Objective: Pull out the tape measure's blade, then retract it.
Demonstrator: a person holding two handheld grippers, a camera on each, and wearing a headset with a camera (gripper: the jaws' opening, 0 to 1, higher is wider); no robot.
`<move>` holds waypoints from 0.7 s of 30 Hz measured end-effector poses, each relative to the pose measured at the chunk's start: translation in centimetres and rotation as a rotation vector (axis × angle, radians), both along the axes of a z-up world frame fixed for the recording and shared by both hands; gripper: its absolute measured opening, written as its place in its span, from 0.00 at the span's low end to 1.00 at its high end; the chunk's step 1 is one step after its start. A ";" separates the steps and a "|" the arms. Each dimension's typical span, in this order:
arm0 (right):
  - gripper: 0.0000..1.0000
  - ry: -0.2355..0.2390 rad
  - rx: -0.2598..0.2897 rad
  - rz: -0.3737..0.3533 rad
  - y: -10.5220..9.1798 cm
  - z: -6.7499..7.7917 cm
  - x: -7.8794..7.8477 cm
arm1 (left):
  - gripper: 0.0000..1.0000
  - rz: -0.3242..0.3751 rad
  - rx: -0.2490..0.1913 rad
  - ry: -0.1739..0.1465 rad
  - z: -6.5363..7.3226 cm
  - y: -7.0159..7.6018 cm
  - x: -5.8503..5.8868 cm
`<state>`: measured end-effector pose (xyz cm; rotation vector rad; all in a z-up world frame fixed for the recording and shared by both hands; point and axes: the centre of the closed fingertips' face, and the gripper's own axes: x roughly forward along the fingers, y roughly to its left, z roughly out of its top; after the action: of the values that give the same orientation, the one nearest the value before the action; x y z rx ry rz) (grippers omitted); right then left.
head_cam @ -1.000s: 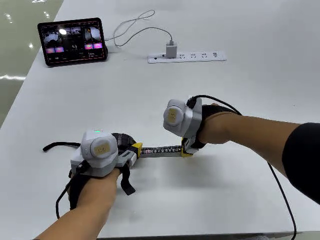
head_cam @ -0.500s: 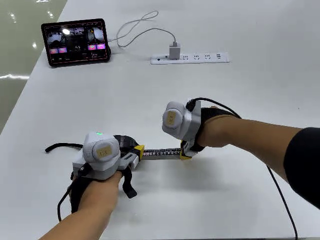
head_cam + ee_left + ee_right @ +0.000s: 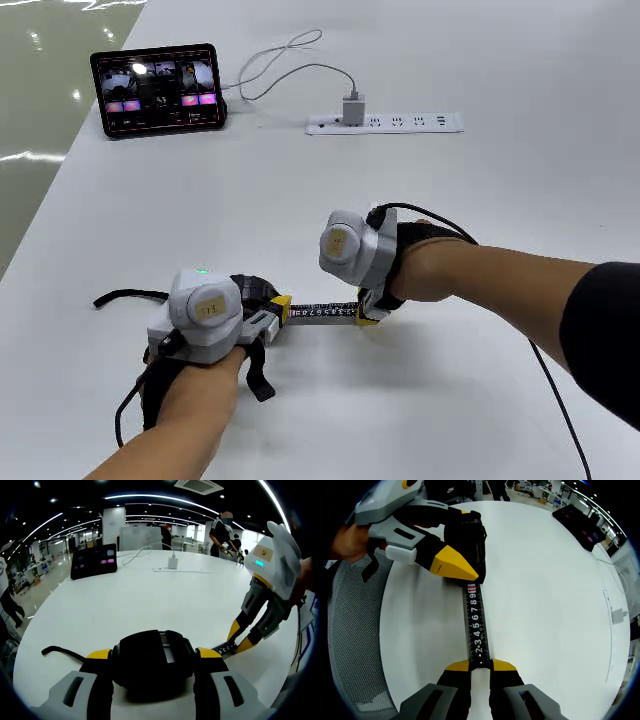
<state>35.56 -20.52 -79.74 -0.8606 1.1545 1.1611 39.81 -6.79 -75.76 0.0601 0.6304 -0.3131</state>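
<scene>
The black tape measure case (image 3: 154, 657) sits between the yellow-tipped jaws of my left gripper (image 3: 154, 654), which is shut on it; in the head view the case (image 3: 255, 293) lies at the lower left under that gripper (image 3: 268, 318). A short length of blade (image 3: 475, 625) with black numbers runs from the case (image 3: 466, 532) to my right gripper (image 3: 480, 666), shut on the blade's end. In the head view the blade (image 3: 322, 313) spans the small gap to the right gripper (image 3: 365, 312). A black wrist strap (image 3: 120, 296) trails left of the case.
A tablet (image 3: 158, 88) with a lit screen stands at the far left of the white table (image 3: 480, 180). A white power strip (image 3: 385, 122) with a charger and cable lies at the far middle. The table's left edge drops to a glossy floor. A person stands in the background.
The right gripper has moved left toward the case and the exposed blade has become shorter. The left gripper holds the case in about the same place. The head camera tilted slightly.
</scene>
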 end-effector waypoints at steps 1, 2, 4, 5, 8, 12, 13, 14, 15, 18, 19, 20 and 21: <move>0.09 -0.002 0.000 0.000 0.0 0.0 0.0 | 0.61 0.000 -0.001 0.000 0.0 0.0 0.0; 0.09 -0.004 0.001 0.002 0.1 0.0 0.0 | 0.61 0.001 -0.003 -0.001 0.0 0.0 0.0; 0.09 -0.005 0.003 0.004 0.1 0.1 0.0 | 0.61 0.000 -0.002 0.004 0.0 0.0 0.0; 0.09 -0.005 0.005 0.006 0.2 0.1 0.0 | 0.61 -0.001 -0.002 0.006 0.0 0.0 0.0; 0.09 -0.007 0.005 0.010 0.3 0.1 0.0 | 0.61 -0.002 -0.001 0.012 0.0 0.0 0.0; 0.09 -0.009 0.008 0.007 0.5 0.1 0.1 | 0.61 -0.001 -0.002 0.007 0.0 0.0 0.0; 0.09 -0.011 0.012 0.006 0.5 0.1 0.1 | 0.61 -0.001 -0.003 0.006 0.0 0.0 0.0; 0.09 -0.011 0.014 0.001 0.6 0.1 0.1 | 0.61 -0.001 -0.004 0.005 0.0 0.0 0.0; 0.09 -0.014 0.013 0.001 0.6 0.1 0.1 | 0.61 -0.001 -0.004 0.004 0.0 0.0 0.0; 0.09 -0.021 0.007 0.008 0.7 0.1 0.0 | 0.61 -0.001 -0.006 0.007 0.0 0.0 0.0; 0.09 -0.018 0.008 0.005 0.7 0.1 0.1 | 0.61 -0.001 -0.006 0.008 0.0 0.0 0.0; 0.09 -0.015 0.010 0.000 0.8 0.1 0.2 | 0.61 0.000 -0.006 0.010 0.0 0.0 0.0; 0.09 -0.014 0.011 -0.001 0.8 0.1 0.2 | 0.61 0.002 -0.009 0.012 0.0 0.0 0.0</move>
<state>35.74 -19.75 -79.66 -0.8585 1.1361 1.1572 39.78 -6.76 -75.76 0.0485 0.6411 -0.3144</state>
